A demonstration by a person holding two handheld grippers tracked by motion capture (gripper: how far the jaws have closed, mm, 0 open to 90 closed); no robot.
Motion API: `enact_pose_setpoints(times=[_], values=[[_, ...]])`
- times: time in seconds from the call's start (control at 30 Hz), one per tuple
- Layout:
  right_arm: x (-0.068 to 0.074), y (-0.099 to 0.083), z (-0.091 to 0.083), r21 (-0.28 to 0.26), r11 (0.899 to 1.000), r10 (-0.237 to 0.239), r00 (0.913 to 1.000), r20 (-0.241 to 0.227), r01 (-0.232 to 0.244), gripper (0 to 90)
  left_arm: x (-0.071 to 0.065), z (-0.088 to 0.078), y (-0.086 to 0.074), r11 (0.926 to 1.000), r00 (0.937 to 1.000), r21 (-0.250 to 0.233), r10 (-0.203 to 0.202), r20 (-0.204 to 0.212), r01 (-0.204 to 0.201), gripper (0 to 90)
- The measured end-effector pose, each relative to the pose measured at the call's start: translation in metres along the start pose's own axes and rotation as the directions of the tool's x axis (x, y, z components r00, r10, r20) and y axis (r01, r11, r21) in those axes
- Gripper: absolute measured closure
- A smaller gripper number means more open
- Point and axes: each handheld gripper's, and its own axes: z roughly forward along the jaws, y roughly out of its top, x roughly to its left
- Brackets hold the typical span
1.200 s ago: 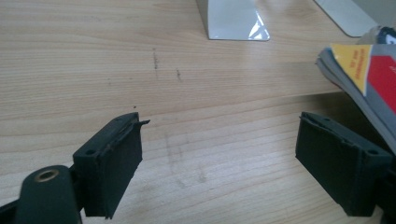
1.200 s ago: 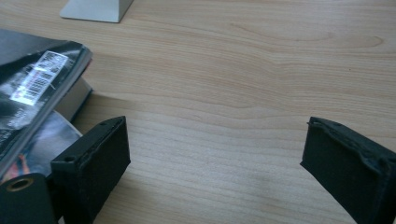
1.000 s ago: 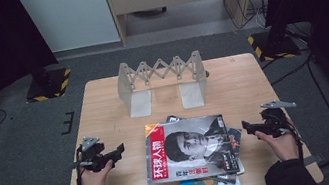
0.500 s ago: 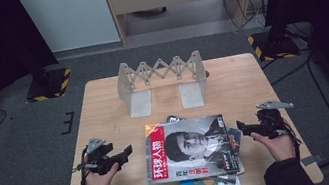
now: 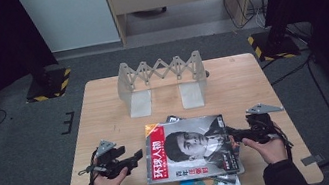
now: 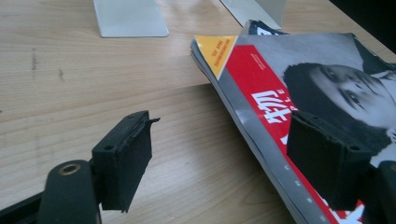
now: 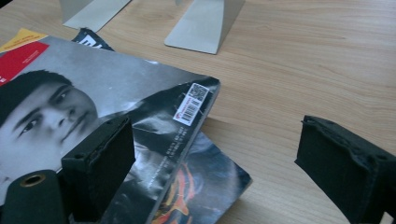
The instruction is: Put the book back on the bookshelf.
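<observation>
Lower left of the high view: your left gripper (image 5: 137,155) sits just beside the magazine (image 5: 192,148). Its jaws have just been closing but stand wide, nothing between them. Lower centre: the magazine lies flat atop a stack on the table (image 5: 104,107), below the rack (image 5: 163,80). Lower right: your right gripper (image 5: 230,134) reaches the magazine's edge, jaws wide, gripping nothing.

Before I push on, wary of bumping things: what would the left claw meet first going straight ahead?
Probably the top magazine: the open left claw straddles its near edge, though height above it is unclear.
</observation>
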Motion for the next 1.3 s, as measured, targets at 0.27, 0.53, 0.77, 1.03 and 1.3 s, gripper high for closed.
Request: enact_pose_setpoints(times=[0.27,0.53,0.77,1.03,1.3], values=[[0.012,-0.003,0.004,0.018,1.000,-0.005,0.9989,-0.046,0.006,10.9,-0.014,0.004,-0.008,0.9992,0.9991,0.036,0.015,0.041,-0.016,23.3],[0.020,-0.009,0.007,0.028,0.999,-0.019,0.9966,-0.080,0.021,10.9,-0.022,0.009,-0.015,0.9971,0.9974,0.073,0.017,0.071,-0.022,24.2],[0.028,-0.014,0.012,0.043,0.999,-0.027,0.9941,-0.105,0.032,10.9,-0.028,0.012,-0.020,0.9945,0.9955,0.103,0.010,0.095,-0.020,24.3],[0.038,-0.020,0.019,0.070,0.996,-0.042,0.9909,-0.128,0.051,11.1,-0.036,0.018,-0.026,0.9904,0.9920,0.135,0.013,0.125,-0.030,23.8],[0.040,-0.023,0.023,0.086,0.995,-0.042,0.9899,-0.135,0.054,11.3,-0.036,0.018,-0.029,0.9882,0.9885,0.153,-0.025,0.149,0.001,22.2]])
